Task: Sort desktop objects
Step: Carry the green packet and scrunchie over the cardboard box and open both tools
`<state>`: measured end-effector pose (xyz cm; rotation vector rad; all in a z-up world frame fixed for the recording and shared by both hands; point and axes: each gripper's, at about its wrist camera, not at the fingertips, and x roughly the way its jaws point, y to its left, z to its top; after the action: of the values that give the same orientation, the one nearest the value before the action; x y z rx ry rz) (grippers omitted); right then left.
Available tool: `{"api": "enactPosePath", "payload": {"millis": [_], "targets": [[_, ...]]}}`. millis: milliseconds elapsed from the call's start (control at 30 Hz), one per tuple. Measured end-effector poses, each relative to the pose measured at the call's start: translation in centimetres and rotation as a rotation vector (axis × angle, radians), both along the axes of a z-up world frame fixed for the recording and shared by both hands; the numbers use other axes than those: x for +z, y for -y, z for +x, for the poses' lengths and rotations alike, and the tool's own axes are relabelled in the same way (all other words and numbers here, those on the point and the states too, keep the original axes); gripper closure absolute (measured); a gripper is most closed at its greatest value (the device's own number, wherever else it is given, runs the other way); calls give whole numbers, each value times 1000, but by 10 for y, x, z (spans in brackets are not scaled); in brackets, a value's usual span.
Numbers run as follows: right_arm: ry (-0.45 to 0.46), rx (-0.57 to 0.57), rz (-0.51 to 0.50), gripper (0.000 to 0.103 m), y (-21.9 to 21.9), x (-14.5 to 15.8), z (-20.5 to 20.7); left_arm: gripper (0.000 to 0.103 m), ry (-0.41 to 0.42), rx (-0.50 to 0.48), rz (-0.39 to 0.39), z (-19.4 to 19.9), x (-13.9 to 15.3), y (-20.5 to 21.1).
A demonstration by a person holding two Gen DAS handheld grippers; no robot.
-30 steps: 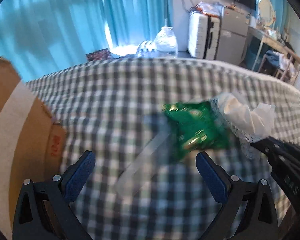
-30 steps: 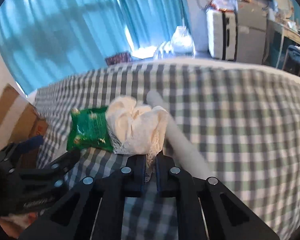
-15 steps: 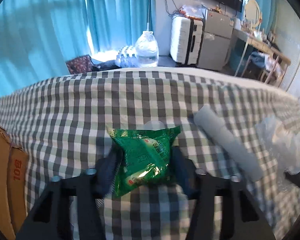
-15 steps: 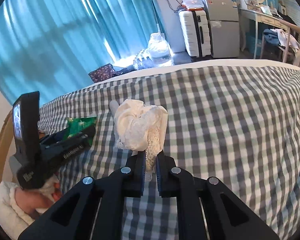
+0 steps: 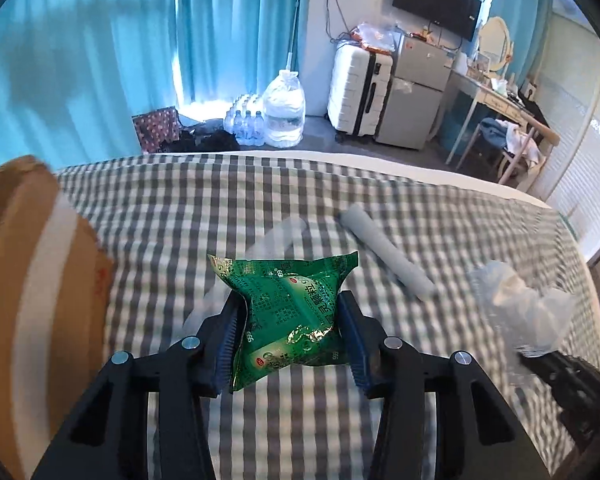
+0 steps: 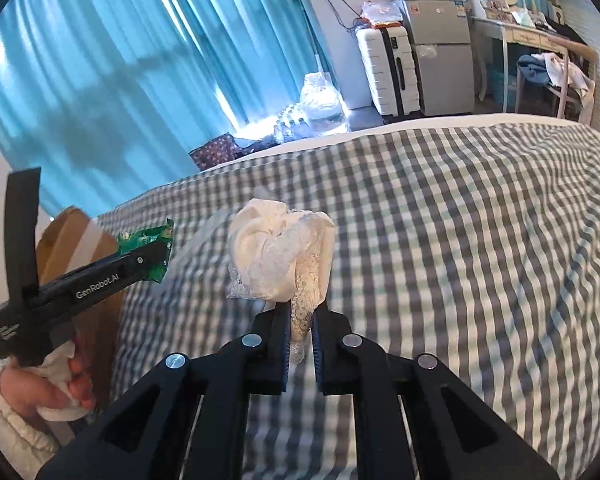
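Both hands loaded, both loads off the checked cover (image 5: 380,420).

Left gripper (image 5: 288,336): jaws partly closed, pads pressing the two side edges of the green foil packet (image 5: 292,312). The packet stands up out of the jaws toward 12 o'clock in my left wrist view, its long axis running along the fingers.

Right gripper (image 6: 302,340): jaws nearly together, pinching the lace hem of the cream cloth bundle (image 6: 280,256), which bulges above the fingertips at 12 o'clock in the right wrist view.

Relation that matters: the cardboard box (image 5: 32,280) sits at 9 o'clock of my left jaws, just beside them, and at 9 o'clock of the right jaws too, but beyond the left gripper. So the left hand is nearer the box; my judgement is that the packet goes first and the cloth second, if the box is the bin for both.

Left on the cover: a grey roll (image 5: 384,256) at 1 o'clock of the left jaws, long axis running 11 to 4, and a clear tube (image 5: 276,236) at 12, partly hidden behind the packet.
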<state>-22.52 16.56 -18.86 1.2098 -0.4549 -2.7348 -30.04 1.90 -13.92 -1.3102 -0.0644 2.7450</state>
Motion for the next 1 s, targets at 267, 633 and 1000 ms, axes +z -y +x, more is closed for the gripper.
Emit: {"api": "enactPosePath", "payload": {"millis": [267, 633, 1000], "targets": [[-57, 47, 3, 94, 33, 46, 63, 55, -46, -17, 48, 55, 60, 18], [-185, 134, 69, 94, 100, 114, 123, 55, -94, 34, 73, 107, 137, 68], [-259, 269, 73, 94, 180, 150, 122, 55, -166, 154, 40, 130, 176, 154]]}}
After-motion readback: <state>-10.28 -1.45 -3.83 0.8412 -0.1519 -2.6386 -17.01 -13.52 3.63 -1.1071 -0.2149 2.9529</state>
